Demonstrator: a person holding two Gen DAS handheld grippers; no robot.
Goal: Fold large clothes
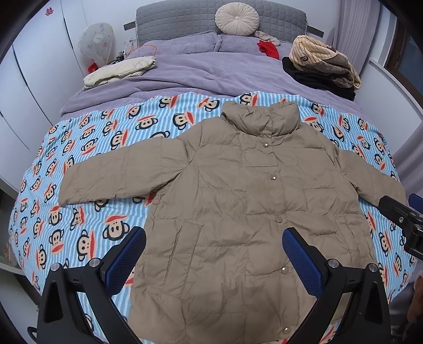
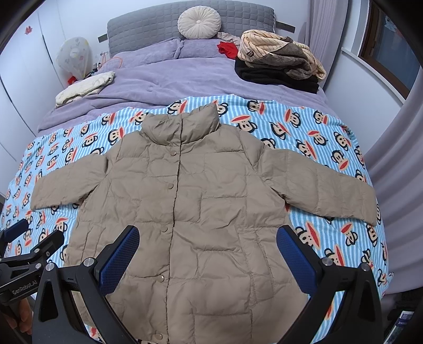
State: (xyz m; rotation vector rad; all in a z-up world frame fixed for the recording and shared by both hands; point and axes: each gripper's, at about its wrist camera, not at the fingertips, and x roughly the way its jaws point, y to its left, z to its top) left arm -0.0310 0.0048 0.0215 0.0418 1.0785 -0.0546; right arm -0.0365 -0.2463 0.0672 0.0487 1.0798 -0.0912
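A beige puffer jacket [image 1: 238, 201] lies flat and face up on a blue striped monkey-print blanket [image 1: 87, 148], snaps closed, both sleeves spread out sideways. It also shows in the right wrist view [image 2: 195, 206]. My left gripper [image 1: 214, 251] is open and empty, hovering above the jacket's lower body. My right gripper [image 2: 207, 251] is open and empty, also above the lower body. The right gripper also shows at the right edge of the left wrist view [image 1: 401, 219], by the sleeve cuff. The left gripper also shows at the left edge of the right wrist view [image 2: 23, 243].
The blanket also shows in the right wrist view [image 2: 304, 137]. A purple duvet [image 1: 185, 71] covers the bed's far half. A folded cream garment [image 1: 119, 70] lies far left. A pile of striped and black clothes [image 1: 322, 66] lies far right. A round cushion [image 1: 236, 19] leans on the grey headboard.
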